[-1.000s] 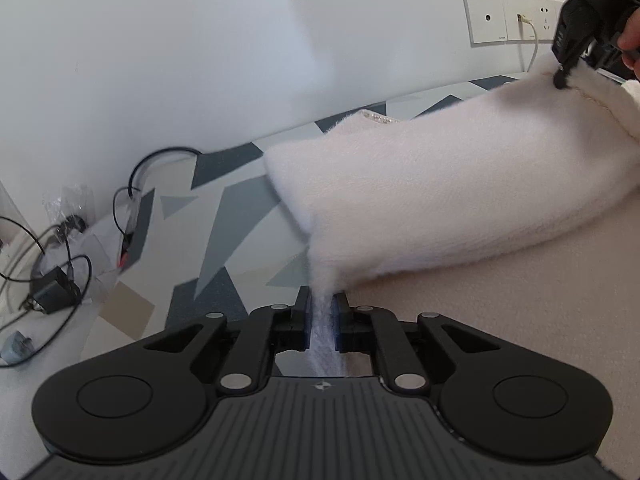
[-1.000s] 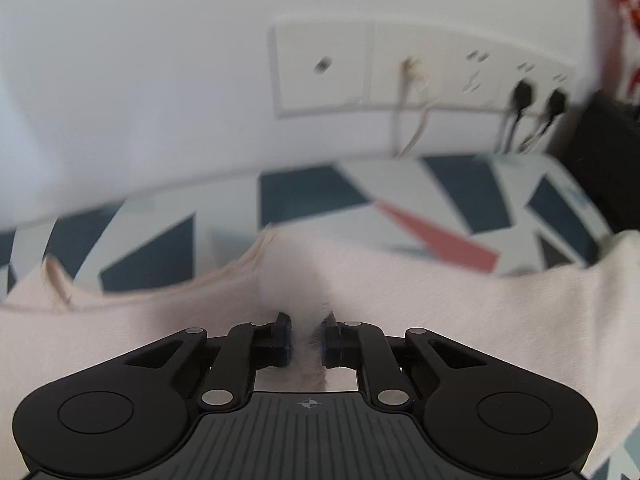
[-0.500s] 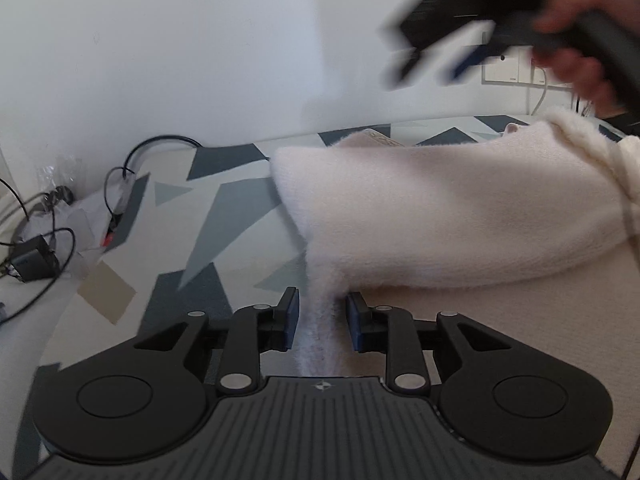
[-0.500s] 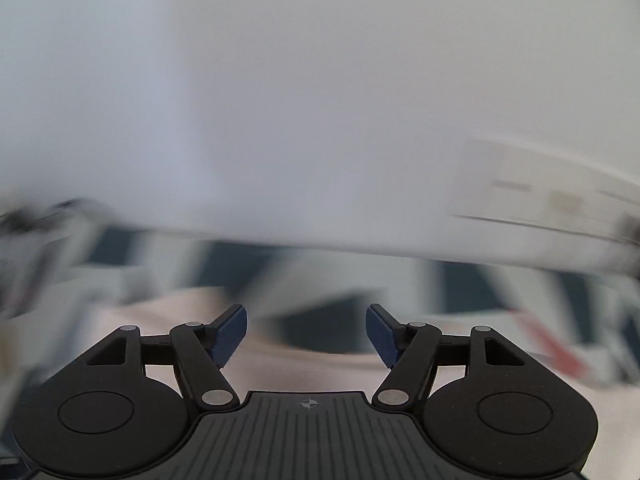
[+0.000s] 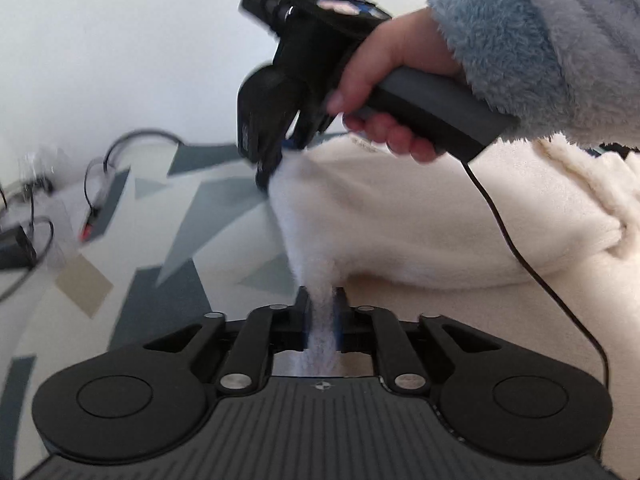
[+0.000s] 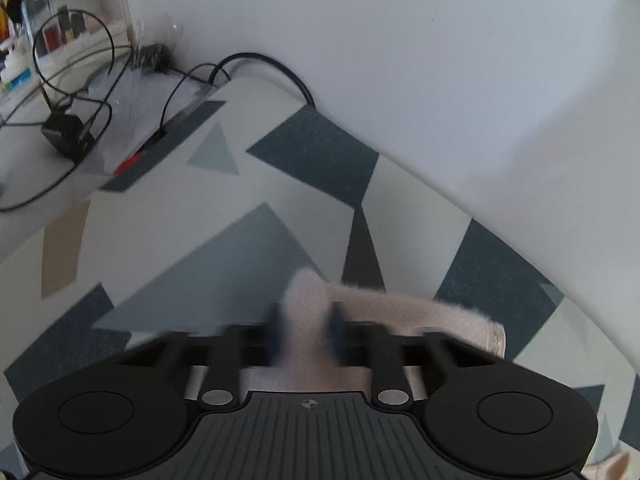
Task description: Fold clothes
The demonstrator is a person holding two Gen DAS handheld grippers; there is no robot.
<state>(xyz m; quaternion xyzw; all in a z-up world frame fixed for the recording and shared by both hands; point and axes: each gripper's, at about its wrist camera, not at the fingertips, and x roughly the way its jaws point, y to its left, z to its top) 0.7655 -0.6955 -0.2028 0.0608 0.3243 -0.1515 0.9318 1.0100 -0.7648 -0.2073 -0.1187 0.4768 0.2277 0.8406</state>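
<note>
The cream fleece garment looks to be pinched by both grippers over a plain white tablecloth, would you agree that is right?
Not quite: the cloth under it is not plain white. The right wrist view shows a patterned tablecloth of dark blue, grey and beige shapes. The rest holds: the left gripper and the right gripper are each shut on the cream fleece garment.

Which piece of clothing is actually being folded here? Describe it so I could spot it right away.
Start from the table cover printed with grey and dark blue triangles. On it lies a cream fleece garment, the only pale fluffy heap there. Its near corner is pinched in the left gripper and its far corner in the right gripper, unlike the person's blue fleece sleeve above it.
</note>
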